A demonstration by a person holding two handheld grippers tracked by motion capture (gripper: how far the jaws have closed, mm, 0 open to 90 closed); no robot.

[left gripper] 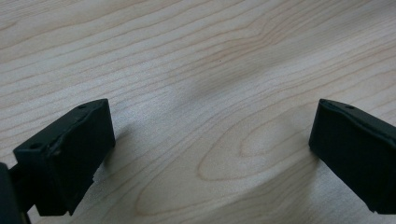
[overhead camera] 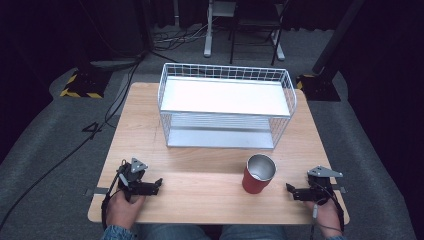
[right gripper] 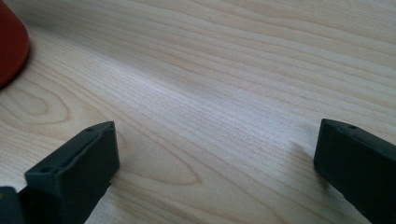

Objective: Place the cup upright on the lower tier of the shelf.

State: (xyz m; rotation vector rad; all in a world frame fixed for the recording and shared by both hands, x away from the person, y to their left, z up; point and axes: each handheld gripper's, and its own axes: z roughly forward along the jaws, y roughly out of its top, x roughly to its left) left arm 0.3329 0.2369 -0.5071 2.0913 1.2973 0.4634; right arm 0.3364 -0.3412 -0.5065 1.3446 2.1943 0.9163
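A red metal cup with a silver inside (overhead camera: 259, 174) stands upright on the light wooden counter (overhead camera: 200, 182), in front of a white wire basket (overhead camera: 226, 105). Left claw (overhead camera: 158, 184) and right claw (overhead camera: 289, 189) rest low near the counter's front edge, both spread wide, holding nothing

A light wooden counter (overhead camera: 210, 185) with visible grain carries a white wire rack (overhead camera: 226, 105) toward its far side, the rack having a solid white upper shelf and a lower one. Nearer the front, right of centre and apart from the rack, a red cup (overhead camera: 259, 174) with a silver inside stands upright.
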